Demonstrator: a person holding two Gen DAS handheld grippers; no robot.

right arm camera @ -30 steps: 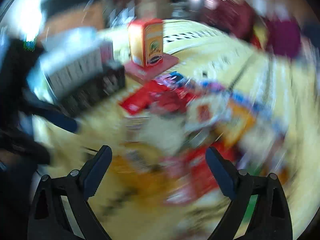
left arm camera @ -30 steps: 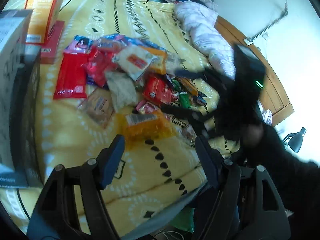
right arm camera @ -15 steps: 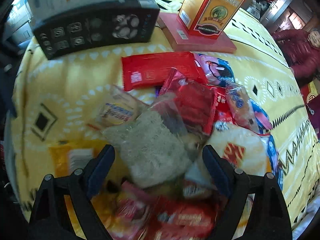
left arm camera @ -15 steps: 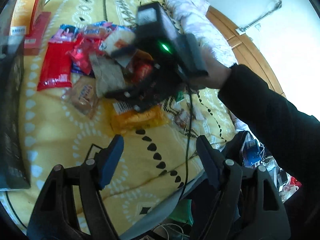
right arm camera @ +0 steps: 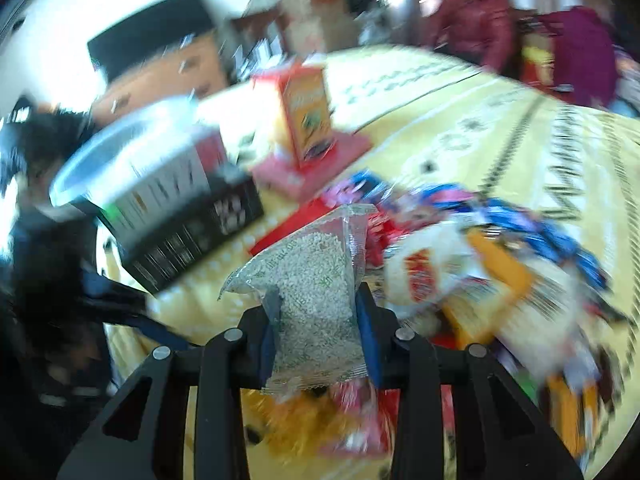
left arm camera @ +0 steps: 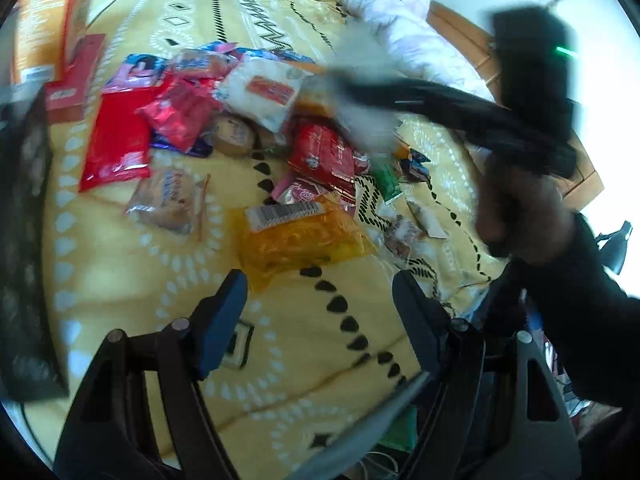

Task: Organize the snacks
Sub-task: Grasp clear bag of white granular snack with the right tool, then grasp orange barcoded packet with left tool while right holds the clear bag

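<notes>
Bare yellow bedspread [left arm camera: 132, 264] lies open in front of the snack pile [left arm camera: 248, 128]; a black box [left arm camera: 24, 208] walls the left side.

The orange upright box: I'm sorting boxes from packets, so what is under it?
The orange upright box stands on a flat red box, which lies on the yellow bedspread. Whatever is beneath the red box is covered.

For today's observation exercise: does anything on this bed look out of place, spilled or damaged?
Nothing looks torn or spilled. The snacks simply lie in a loose, overlapping heap on the yellow bedspread, unsorted. The right gripper is shut on a clear packet of pale grains, lifted above the heap; the left gripper is open.
</notes>
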